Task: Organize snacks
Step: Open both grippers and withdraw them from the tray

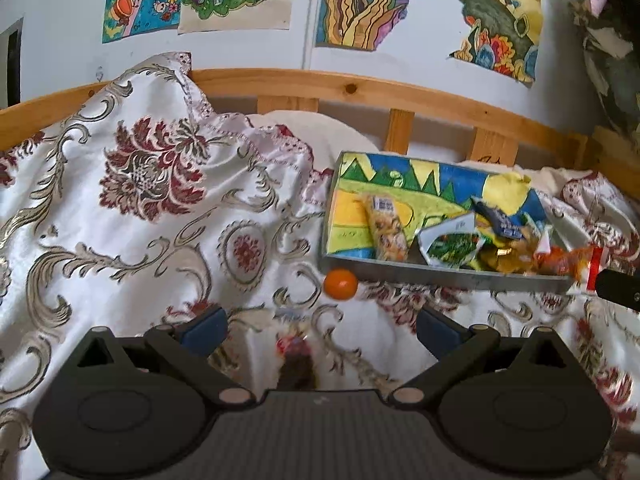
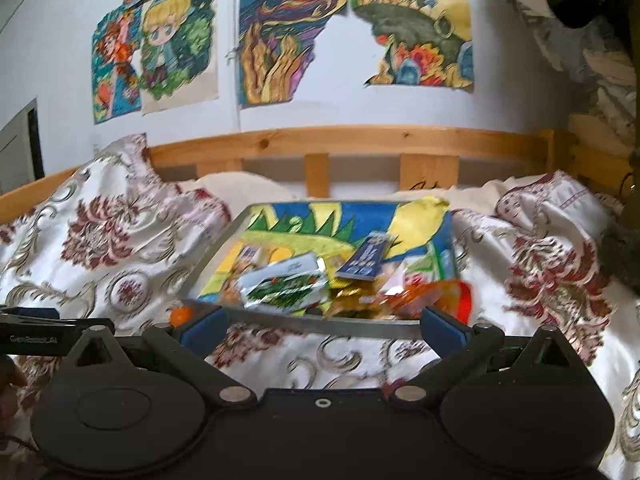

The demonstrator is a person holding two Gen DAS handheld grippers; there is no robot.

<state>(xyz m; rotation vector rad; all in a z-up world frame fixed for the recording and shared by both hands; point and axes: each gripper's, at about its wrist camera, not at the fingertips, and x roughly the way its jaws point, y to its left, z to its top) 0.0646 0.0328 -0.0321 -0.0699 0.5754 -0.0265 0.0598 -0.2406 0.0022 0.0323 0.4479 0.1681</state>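
Setting: bed w/ patterned bedspread (image 1: 160,208), wooden rail (image 1: 360,88) behind, drawings on wall.

Tray (image 1: 440,274): metal, lined w/ a bright drawing; sits on the bedspread, right of centre in left view, dead ahead in right view.

Snacks in tray: long yellowish packet (image 1: 386,228) lying toward the left side; green-and-white packet (image 2: 286,286) near front rim; dark blue packet (image 2: 366,258) behind it; orange-red wrappers (image 2: 436,298) piled at front right. All loose, overlapping, no order.

Stray item: small orange ball-shaped thing (image 1: 340,284), fruit or sweet, can't tell, on the bedspread just outside tray's front-left corner, touching or nearly so.

Another stray: blurred small wrapper (image 1: 294,344) on the bedspread, close in front of left tongs, between the fingers' line.

Left tongs (image 1: 322,330): fingers spread wide, nothing held, low over the bedspread, short of tray.

Right tongs (image 2: 322,328): fingers spread wide, nothing held, aimed at tray's front rim.

Step, prob.: gathering strays into the tray, w/ both tongs free and ready to pick.

Next move needs: left tongs drop onto the near wrapper or the orange thing, close gently, lift over rim. Round item may roll on soft cloth, so come from above, centred.

Blur: right view soft; labels unreadable.
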